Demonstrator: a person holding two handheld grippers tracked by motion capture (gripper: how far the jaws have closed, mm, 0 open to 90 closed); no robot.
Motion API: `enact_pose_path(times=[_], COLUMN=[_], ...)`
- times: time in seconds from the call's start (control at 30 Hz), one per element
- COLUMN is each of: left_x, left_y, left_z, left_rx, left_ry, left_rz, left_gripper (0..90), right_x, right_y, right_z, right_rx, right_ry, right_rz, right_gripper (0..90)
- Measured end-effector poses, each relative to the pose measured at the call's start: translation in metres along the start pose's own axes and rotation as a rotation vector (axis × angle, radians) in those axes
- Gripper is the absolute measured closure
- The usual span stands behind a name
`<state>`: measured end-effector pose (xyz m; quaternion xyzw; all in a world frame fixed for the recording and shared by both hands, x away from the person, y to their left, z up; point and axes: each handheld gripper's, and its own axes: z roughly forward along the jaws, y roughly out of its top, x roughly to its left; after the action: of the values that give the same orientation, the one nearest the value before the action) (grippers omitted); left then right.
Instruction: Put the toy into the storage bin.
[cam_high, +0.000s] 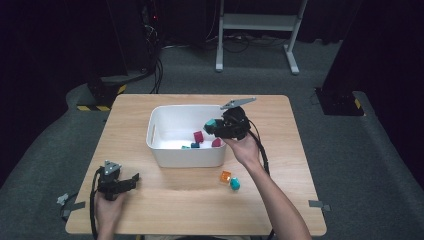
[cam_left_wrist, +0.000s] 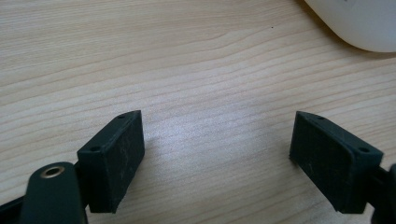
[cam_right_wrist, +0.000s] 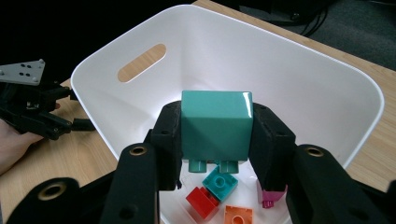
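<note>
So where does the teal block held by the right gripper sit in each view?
High view: teal block just right of centre, at the right gripper, above the white bin.
Right gripper view: centre, clamped between the fingers.
Left gripper view: no teal block here.
Shared landmark: the white bin, top right corner in the left gripper view.

Your high view looks forward and down on the whole desk (cam_high: 200, 200). Your left gripper view skims the desk close up, the tub (cam_left_wrist: 355, 23) at upper right. Your right gripper view looks down into that tub (cam_right_wrist: 299, 79).
</note>
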<state>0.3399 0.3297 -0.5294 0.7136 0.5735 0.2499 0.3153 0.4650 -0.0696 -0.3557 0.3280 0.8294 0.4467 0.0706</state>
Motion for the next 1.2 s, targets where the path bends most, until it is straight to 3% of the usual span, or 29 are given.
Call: enact_pose_path(times=[0.77, 0.9, 1.2], left_x=[0.0, 0.0, 0.0], left_y=[0.0, 0.0, 0.0], left_z=[0.0, 0.0, 0.0], left_rx=[0.0, 0.0, 0.0], left_ry=[0.0, 0.0, 0.0], left_rz=[0.0, 0.0, 0.0], left_gripper=[18.0, 17.9, 18.0], right_x=[-0.001, -0.001, 0.003], right_y=[0.005, 0.004, -0.002], right_z=[0.033, 0.036, 0.021], right_rx=[0.084, 0.09, 0.043], right_ry=[-0.017, -0.026, -0.031], right_rz=[-0.008, -0.009, -0.016], right_gripper=[58.3, 53.0, 48.7])
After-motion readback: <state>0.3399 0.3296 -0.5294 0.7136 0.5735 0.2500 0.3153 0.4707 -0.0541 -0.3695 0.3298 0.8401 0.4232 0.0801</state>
